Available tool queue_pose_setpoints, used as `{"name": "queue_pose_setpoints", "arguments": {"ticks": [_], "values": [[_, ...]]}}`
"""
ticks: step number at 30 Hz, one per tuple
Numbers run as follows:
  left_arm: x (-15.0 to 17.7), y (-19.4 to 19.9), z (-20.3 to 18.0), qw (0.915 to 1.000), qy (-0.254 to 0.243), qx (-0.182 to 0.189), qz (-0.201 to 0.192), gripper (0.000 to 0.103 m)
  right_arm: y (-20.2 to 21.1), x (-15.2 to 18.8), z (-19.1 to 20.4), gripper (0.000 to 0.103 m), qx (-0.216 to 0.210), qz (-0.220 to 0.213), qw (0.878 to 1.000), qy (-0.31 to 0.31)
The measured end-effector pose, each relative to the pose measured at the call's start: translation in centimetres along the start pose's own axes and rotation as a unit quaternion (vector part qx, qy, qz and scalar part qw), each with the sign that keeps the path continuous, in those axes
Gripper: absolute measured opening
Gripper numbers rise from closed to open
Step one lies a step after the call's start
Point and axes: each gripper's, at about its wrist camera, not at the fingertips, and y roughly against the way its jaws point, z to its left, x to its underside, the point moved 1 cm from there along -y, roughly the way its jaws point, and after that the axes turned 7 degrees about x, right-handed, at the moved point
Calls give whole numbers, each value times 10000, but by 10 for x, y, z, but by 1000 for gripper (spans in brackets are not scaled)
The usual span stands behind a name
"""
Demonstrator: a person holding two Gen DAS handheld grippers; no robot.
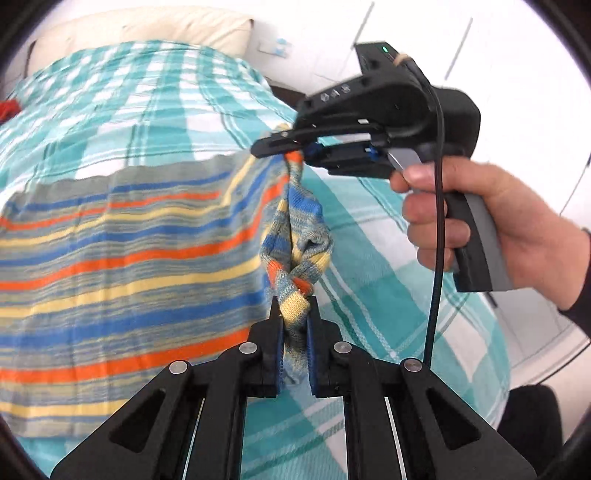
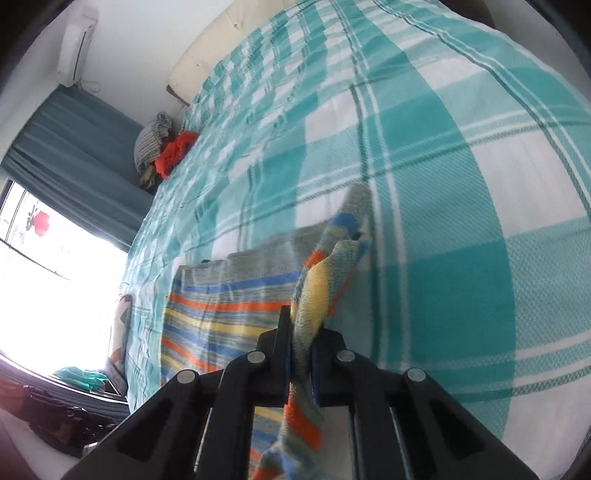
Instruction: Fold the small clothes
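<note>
A striped knit garment (image 1: 122, 258) in blue, orange, yellow and grey lies spread on the teal checked bedspread (image 1: 155, 107). My left gripper (image 1: 294, 308) is shut on a bunched edge of it. My right gripper (image 1: 286, 151) is shut on the same raised edge a little farther along, held by a hand (image 1: 480, 221). The stretch between the two grippers hangs twisted above the bed. In the right wrist view my right gripper (image 2: 301, 321) pinches the striped garment (image 2: 221, 317), with cloth sticking up past the fingers and hanging below them.
A cream headboard (image 1: 147, 29) stands at the far end of the bed. A red cloth and a grey bundle (image 2: 162, 147) lie at the bed's far left edge by the blue curtain (image 2: 74, 140). A bright window (image 2: 48, 280) is at left.
</note>
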Motion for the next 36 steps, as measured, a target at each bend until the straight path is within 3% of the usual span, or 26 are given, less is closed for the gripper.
{"name": "queue_pose_setpoints", "arguments": {"ticks": [4, 9, 12, 14, 17, 20, 22, 24, 25, 27, 29, 31, 33, 36], "values": [[2, 73, 54, 9965, 657, -222, -458, 8, -14, -11, 67, 9, -321, 79, 9987, 380], [23, 126, 126, 9824, 1562, -739, -715, 8, -72, -5, 163, 9, -675, 337, 9931, 901], [42, 129, 159, 9734, 1976, -1073, -441, 12, -112, 8, 207, 20, -820, 373, 9908, 1009], [56, 124, 180, 9631, 2277, -1434, -67, 35, -138, 17, 224, 71, -783, 572, 9897, 1057], [73, 148, 188, 9576, 2553, -1313, -225, 52, -133, 29, 226, 73, -682, 347, 9927, 927], [65, 166, 178, 9640, 2258, -1297, -531, 77, -95, 41, 219, 73, -383, -68, 9910, 1284], [53, 164, 175, 9694, 2028, -1222, -649, 84, -67, 56, 216, 70, -95, -264, 9832, 1804], [38, 148, 176, 9726, 1837, -1321, -543, 85, -49, 77, 213, 63, 78, -277, 9737, 2261], [33, 138, 176, 9723, 1777, -1455, -433, 85, -46, 89, 211, 53, 76, -197, 9696, 2437], [27, 112, 185, 9670, 1711, -1884, -54, 78, -52, 116, 209, 43, 50, 76, 9641, 2655], [35, 85, 198, 9542, 1757, -2353, 570, 27, -73, 151, 198, 38, 194, 470, 9585, 2804], [50, 89, 202, 9535, 2007, -2198, 464, 26, -102, 192, 186, 38, 478, 963, 9517, 2875], [57, 102, 195, 9542, 1951, -2228, 423, 30, -92, 221, 190, 38, 719, 357, 9447, 3179], [68, 124, 187, 9564, 1875, -2205, 391, 58, -78, 231, 186, 56, 661, 279, 9500, 3040]]}}
